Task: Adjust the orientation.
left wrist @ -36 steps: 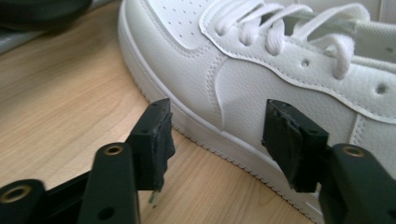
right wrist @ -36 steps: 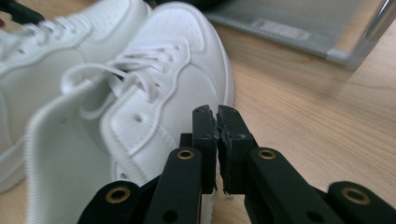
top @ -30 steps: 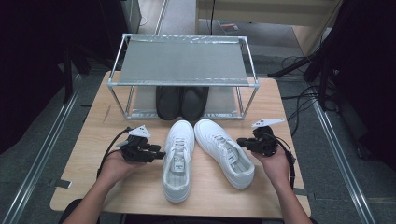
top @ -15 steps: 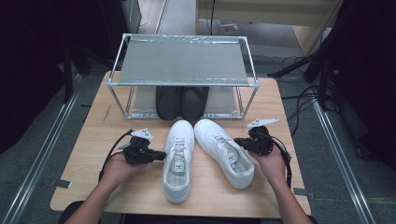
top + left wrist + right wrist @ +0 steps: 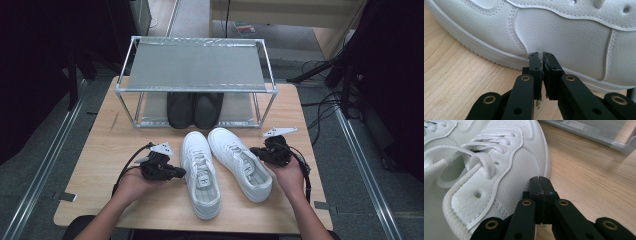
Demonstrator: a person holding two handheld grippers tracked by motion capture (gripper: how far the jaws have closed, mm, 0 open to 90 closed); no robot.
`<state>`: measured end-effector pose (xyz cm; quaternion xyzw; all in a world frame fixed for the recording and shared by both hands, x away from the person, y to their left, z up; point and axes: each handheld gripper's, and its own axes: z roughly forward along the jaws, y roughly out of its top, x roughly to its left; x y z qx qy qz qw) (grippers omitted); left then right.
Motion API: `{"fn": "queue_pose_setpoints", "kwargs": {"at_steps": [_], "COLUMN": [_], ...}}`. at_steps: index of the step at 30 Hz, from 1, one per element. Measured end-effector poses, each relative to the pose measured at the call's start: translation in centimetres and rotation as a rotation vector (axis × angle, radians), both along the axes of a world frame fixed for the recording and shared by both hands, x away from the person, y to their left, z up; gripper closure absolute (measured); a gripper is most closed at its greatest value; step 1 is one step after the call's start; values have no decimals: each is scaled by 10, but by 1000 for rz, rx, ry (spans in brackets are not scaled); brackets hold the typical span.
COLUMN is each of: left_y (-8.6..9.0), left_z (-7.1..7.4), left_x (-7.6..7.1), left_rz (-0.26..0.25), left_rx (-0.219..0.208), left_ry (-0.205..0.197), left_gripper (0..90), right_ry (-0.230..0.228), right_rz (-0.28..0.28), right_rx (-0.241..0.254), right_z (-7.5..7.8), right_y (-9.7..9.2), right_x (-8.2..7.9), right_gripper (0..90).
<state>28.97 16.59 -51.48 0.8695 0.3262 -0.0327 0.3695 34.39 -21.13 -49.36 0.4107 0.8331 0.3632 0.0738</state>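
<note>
Two white sneakers lie side by side on the wooden table, toes away from me: the left shoe (image 5: 200,172) and the right shoe (image 5: 240,162). My left gripper (image 5: 182,173) points at the left shoe's outer side. Its jaws have just been closing and have parted again by a hair. In the left gripper view they (image 5: 541,56) stand shut with their tips against the white leather (image 5: 564,32), nothing between them. My right gripper (image 5: 254,151) is shut and empty, and its tips (image 5: 540,180) touch the right shoe's (image 5: 499,170) outer side by the laces.
A metal two-level rack (image 5: 195,65) stands at the table's far side, with a pair of black shoes (image 5: 195,110) on its lower shelf. Its lower frame (image 5: 599,135) lies just beyond the right shoe. Bare wood (image 5: 100,155) lies left of my left hand.
Both hands and both shoes sit about where they were; the right gripper has edged slightly in toward its shoe.
</note>
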Motion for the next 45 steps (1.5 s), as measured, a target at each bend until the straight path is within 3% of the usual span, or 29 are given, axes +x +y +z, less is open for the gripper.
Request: {"fn": "queue_pose_setpoints", "kwargs": {"at_steps": [8, 14, 15, 21, 24, 26, 28, 33, 45], "left_y": [-2, -28, -31, -29, -27, -25, -21, -8, 16], "left_z": [-3, -4, -4, -4, -3, -1, 2, 9, 15], "left_x": [1, -4, -5, -5, -3, -4, -4, -5, -1], "left_rz": [-7, -85, -86, -86, -95, -92, -80, -42, 19], "left_rx": [-28, -43, -30, -40, -58, -58, -87, -97, -94], "left_ry": [18, 15, 3, 16, 51, 36, 32, 3, -13], "left_gripper": [861, 858, 854, 848, 825, 810, 791, 752, 616], "right_ry": [2, 2, -6, 7, 0, -1, -4, -24, -87], "right_rz": [-10, 10, 6, 0, -2, -9, -13, -18, 17], "right_rx": [9, 18, 9, 27, 24, 24, 47, 122, 226], "right_z": [-1, -1, -1, -2, -1, -1, 1, 8, 26], "right_y": [1, 6, 8, 5, 4, 3, 0, -8, -12], "right_x": [1, 0, 0, 2, 3, 3, 3, 2, -13], "right_gripper": [900, 900, 900, 900, 892, 865, 838, 797, 615]}}
